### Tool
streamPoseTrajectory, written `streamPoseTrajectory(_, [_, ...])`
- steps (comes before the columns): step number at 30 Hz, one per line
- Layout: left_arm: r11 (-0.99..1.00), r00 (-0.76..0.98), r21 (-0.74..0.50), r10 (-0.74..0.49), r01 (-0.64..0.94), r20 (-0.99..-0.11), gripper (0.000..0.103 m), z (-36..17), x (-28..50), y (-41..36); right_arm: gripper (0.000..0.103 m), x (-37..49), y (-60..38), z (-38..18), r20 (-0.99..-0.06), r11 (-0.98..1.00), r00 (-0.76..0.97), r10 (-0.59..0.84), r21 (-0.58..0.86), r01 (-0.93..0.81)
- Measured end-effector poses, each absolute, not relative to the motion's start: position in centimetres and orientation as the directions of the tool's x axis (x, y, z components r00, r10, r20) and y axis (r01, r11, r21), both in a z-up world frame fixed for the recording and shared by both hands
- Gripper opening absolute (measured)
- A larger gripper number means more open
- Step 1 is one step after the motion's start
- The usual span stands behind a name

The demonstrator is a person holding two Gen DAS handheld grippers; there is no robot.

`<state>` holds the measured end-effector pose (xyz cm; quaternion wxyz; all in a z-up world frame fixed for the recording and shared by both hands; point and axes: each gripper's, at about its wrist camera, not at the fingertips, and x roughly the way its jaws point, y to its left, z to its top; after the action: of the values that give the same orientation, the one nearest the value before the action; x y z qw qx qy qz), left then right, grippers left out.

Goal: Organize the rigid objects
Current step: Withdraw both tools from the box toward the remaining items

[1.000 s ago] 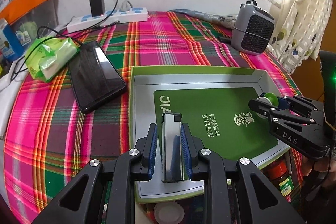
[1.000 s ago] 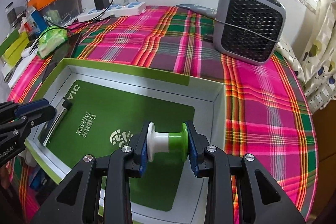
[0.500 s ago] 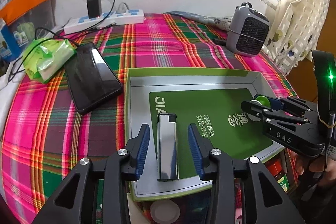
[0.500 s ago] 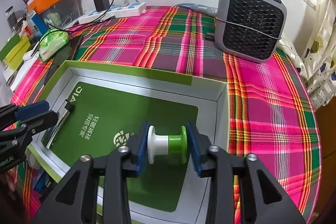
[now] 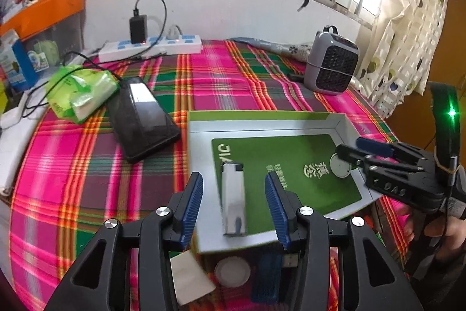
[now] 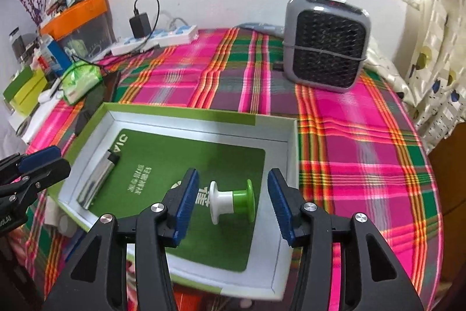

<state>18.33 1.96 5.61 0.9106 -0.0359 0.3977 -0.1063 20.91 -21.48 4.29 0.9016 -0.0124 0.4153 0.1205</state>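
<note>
Pink-and-green plaid cloth over a table [image 5: 233, 83] under a barred window; grey grille-fronted heater [image 6: 326, 48] at the far side. Shallow green-rimmed cardboard box lid [image 6: 180, 112] near the front edge, holding a silver rectangular lighter [image 5: 233, 194] along its left part and a white-and-green plastic spool [image 6: 233, 201] lying on its side toward the right. Left gripper [image 5: 234, 206] spread wide around the lighter, touching nothing — right gripper [image 6: 233, 201] likewise apart, flanking the spool. Release step, by the look of it. Next: lift both clear without nudging either piece, then seek any remaining loose item.
</note>
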Motion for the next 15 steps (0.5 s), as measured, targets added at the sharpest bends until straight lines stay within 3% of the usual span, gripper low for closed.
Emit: streamPoseTrajectory(15, [0.986,0.701,-0.131,-0.163,0.099,-0.695,0.044,7.1,12.3,6.6,0.050,14.0,-23.5,7.0,-0.679,0.984,0.713,0.174,0.092,-0.152])
